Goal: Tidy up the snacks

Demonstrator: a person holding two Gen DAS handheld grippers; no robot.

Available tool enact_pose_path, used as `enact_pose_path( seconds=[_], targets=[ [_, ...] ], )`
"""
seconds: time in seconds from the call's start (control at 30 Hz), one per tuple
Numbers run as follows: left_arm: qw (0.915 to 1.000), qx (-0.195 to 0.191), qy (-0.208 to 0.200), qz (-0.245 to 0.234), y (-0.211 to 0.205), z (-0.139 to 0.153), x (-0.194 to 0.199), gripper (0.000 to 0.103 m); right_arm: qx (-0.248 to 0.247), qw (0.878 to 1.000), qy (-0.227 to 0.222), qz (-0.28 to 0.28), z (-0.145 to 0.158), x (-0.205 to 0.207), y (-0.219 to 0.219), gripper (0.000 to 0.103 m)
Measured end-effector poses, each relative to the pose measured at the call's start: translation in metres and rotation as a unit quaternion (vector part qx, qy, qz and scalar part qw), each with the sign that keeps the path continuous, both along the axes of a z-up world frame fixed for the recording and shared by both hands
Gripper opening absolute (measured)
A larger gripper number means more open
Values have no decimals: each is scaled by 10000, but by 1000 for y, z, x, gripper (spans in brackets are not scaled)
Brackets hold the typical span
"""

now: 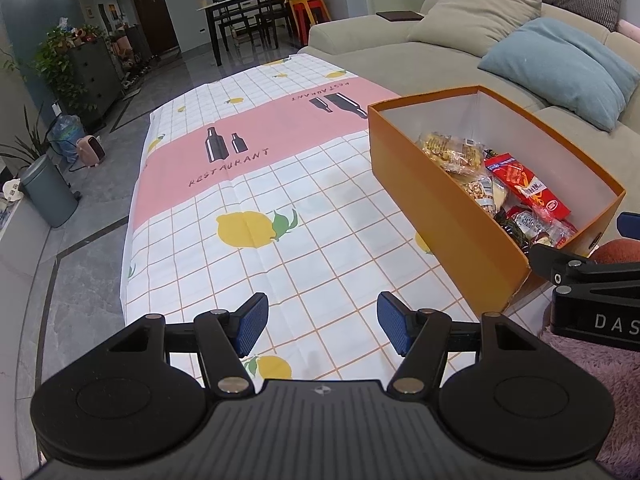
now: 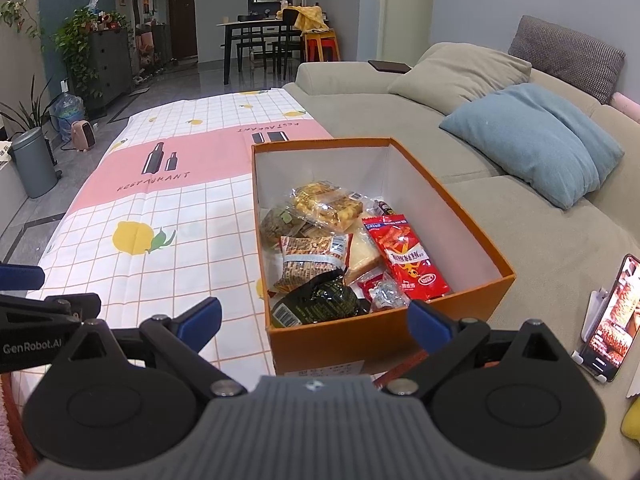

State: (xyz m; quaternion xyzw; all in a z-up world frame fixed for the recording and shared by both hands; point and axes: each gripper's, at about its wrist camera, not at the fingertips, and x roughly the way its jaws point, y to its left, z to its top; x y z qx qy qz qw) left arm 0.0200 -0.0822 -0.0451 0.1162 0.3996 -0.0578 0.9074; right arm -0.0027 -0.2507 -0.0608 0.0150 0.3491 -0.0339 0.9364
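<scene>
An orange box (image 2: 472,236) (image 1: 444,216) stands on the right side of the table, and several snack packets lie inside it. Among them are a red packet (image 2: 404,256) (image 1: 524,186), a black packet (image 2: 320,300) and a clear pack of yellow biscuits (image 2: 324,204) (image 1: 448,150). My right gripper (image 2: 316,320) is open, low before the box's near wall, with nothing between its blue pads. To the left of the box, my left gripper (image 1: 322,326) stands open over bare tablecloth (image 1: 312,216) and holds nothing.
A beige sofa (image 2: 400,120) with a blue cushion (image 2: 536,140) runs along the table's right side. A phone (image 2: 612,320) leans on a white stand at the near right. Beyond the table are a grey bin (image 1: 48,192), plants and a dining set.
</scene>
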Motion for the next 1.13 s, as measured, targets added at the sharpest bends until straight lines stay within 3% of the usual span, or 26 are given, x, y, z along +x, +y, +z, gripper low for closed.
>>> enact_pose_path(
  seconds=[1.13],
  targets=[
    [10000, -12, -39, -20, -1, 2, -5, 72, -47, 10000, -11, 65, 2, 0, 0, 97]
  ],
)
